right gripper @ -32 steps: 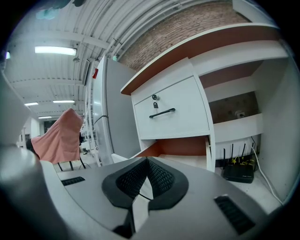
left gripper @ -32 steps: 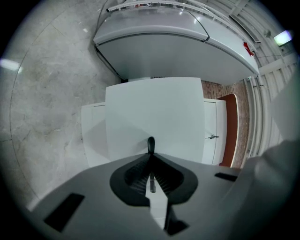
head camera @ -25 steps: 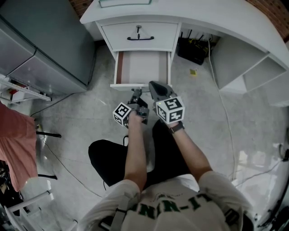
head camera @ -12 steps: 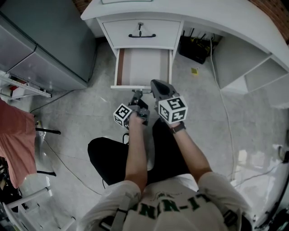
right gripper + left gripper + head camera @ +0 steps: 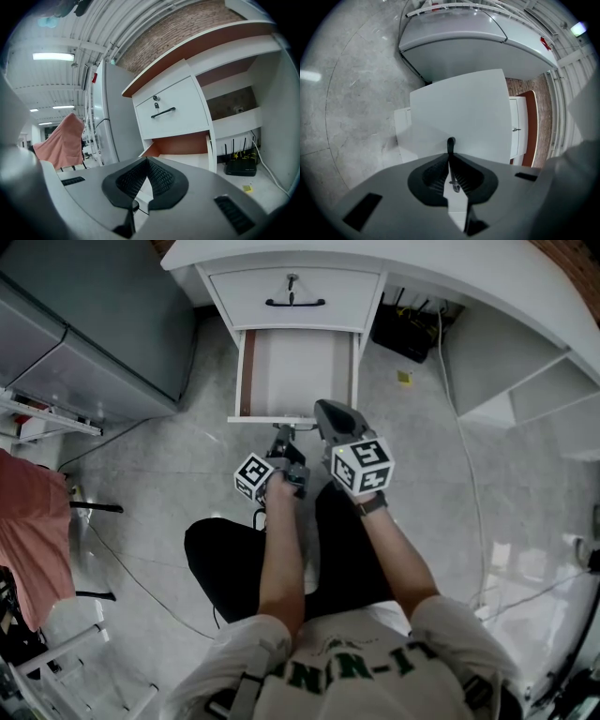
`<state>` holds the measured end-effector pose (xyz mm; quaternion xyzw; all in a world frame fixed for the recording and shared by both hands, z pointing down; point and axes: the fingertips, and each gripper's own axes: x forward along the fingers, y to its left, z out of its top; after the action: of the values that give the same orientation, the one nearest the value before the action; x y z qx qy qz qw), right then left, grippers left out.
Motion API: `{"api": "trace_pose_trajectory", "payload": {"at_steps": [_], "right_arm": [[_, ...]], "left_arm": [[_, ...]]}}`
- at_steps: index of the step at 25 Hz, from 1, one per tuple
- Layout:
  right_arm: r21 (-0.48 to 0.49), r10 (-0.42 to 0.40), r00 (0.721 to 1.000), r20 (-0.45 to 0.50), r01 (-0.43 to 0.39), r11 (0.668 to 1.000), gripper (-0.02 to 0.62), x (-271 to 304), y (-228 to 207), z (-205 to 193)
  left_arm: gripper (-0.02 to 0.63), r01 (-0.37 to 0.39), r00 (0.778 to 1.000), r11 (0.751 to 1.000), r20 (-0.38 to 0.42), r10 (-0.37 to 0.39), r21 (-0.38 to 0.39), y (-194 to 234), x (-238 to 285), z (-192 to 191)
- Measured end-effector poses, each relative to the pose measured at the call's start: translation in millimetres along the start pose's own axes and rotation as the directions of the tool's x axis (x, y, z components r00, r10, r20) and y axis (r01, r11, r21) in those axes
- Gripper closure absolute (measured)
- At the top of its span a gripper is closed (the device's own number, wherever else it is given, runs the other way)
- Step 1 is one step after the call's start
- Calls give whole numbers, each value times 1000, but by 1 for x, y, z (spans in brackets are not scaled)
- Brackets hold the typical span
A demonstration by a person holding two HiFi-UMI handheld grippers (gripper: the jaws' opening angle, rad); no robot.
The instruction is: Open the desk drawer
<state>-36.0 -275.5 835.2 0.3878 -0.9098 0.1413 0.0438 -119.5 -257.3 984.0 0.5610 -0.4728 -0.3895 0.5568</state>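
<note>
The lower desk drawer (image 5: 295, 371) stands pulled out, its pale floor and brown side walls showing. My left gripper (image 5: 284, 434) is at the drawer's front edge, shut on the thin dark handle (image 5: 451, 143) of the white drawer front (image 5: 464, 108). Just right of it, my right gripper (image 5: 323, 410) hovers over the front edge with its pads (image 5: 161, 174) meeting at the tip and nothing between them. The upper drawer (image 5: 295, 298) stays closed, with a black handle (image 5: 163, 112) and a keyhole.
A grey cabinet (image 5: 84, 324) stands left of the desk. A black router (image 5: 408, 334) with cables sits under the desk, and white shelves (image 5: 525, 381) are at the right. A pink cloth (image 5: 28, 531) hangs at the far left. The person's legs are below the grippers.
The lower drawer has come out a little further from under the upper one, with the left gripper still on its handle. The right gripper has kept its place.
</note>
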Motion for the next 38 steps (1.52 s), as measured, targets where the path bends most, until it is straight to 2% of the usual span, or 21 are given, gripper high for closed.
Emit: {"api": "trace_pose_trajectory", "payload": {"at_steps": [4,7,10,14,16,18,22,26,27,30,31,34,38], "right_arm": [[26,-28,999,-28,28,999,591,-6,-1,4],[32,-48,996,-73,50,998,591,-12,3,15],[22,-56,991,-117,59,998,591,-21,14,31],[11,-77,983,-167,80,997,591,-44,29,67],[6,-85,978,-189,88,996,591,-60,41,94],[2,-101,975,-199,104,995,591,-80,54,130],[-27,-134,972,-191,131,991,591,-131,90,217],[-20,-168,973,-160,167,986,591,-184,110,309],[-16,-178,974,-143,178,984,591,-192,111,333],[-24,-198,977,-79,197,980,591,-214,122,398],[-29,-200,978,-56,199,980,591,-224,128,417],[-57,-213,977,10,214,975,591,-253,142,469],[-63,-230,970,80,235,970,591,-277,160,520]], "left_arm": [[586,-87,995,994,-41,90,68,-1,-5,0],[580,-211,976,974,-30,214,87,5,-21,7],[581,-337,939,930,-11,343,145,2,-50,22],[583,-416,901,854,13,434,312,-50,-83,43],[584,-427,886,793,23,464,434,-95,-102,50],[594,-415,878,717,41,476,561,-153,-117,57],[603,-338,890,560,63,452,756,-287,-151,63],[603,-253,913,442,60,404,861,-425,-179,51],[603,-233,922,405,68,382,884,-458,-182,49],[604,-177,949,268,92,302,947,-548,-193,43],[604,-162,956,235,94,277,958,-575,-198,38],[604,-127,974,169,91,207,977,-645,-211,22],[604,-104,987,116,88,137,988,-711,-219,15]]}}
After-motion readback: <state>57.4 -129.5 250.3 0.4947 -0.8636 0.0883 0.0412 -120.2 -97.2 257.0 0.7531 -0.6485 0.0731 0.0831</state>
